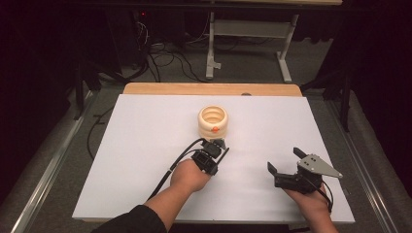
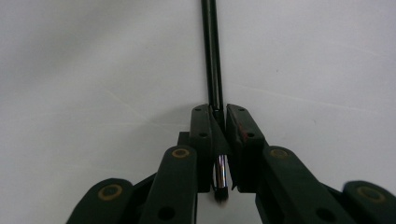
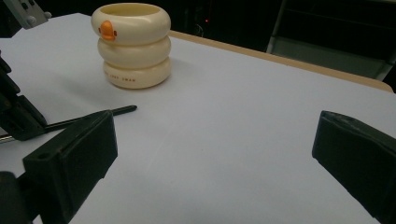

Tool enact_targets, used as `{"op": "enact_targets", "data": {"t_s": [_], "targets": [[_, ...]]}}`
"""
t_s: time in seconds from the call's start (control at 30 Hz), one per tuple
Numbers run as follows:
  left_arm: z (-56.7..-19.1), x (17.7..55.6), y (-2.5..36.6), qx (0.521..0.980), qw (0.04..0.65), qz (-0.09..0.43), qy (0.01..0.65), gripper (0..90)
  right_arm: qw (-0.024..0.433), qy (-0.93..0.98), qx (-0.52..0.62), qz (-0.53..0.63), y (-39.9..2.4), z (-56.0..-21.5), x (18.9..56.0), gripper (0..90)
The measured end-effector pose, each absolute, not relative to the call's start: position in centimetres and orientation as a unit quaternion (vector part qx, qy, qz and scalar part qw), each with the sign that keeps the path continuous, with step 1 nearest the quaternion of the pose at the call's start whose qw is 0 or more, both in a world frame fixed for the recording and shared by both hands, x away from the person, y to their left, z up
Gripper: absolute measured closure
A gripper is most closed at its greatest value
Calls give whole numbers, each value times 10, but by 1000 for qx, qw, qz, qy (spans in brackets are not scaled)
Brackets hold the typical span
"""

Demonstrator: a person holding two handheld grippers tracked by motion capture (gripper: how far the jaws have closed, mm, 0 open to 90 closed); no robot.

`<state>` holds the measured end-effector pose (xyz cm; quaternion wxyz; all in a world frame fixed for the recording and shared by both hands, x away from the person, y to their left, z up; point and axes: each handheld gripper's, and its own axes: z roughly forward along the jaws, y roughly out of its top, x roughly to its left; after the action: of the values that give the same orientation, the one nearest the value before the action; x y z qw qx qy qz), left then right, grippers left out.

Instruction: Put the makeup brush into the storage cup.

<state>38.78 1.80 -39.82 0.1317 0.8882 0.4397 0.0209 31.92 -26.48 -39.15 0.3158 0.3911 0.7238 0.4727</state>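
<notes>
A thin black pen (image 2: 212,56) with a chrome band near its end lies flat on the white table top (image 1: 141,145). My left gripper (image 2: 218,112) points down at it, and the pads are shut on the shaft close to the chrome end. In the high view the left gripper (image 1: 219,146) is just in front of a cream ringed cup (image 1: 213,121) with an orange duck beak. The pen (image 3: 109,112) points out past the cup (image 3: 132,44) in the right gripper view. My right gripper (image 1: 284,160) rests to the right, open with nothing between its jaws (image 3: 215,154).
The white sheet covers a wooden table whose far edge (image 1: 209,89) shows behind the cup. Beyond it are a white desk frame (image 1: 214,48) and loose cables (image 1: 165,60) on the floor. Bare white surface lies between the two grippers.
</notes>
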Motion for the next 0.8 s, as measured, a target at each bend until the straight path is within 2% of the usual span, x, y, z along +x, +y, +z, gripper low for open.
{"op": "enact_targets", "data": {"t_s": [0.67,0.8], "targets": [[-398,389,18,902,127,22,411,819,318,723,392,472,-265,-392,319,16],[-398,392,20,901,129,10,414,822,318,723,392,472,-266,-392,319,16]]}}
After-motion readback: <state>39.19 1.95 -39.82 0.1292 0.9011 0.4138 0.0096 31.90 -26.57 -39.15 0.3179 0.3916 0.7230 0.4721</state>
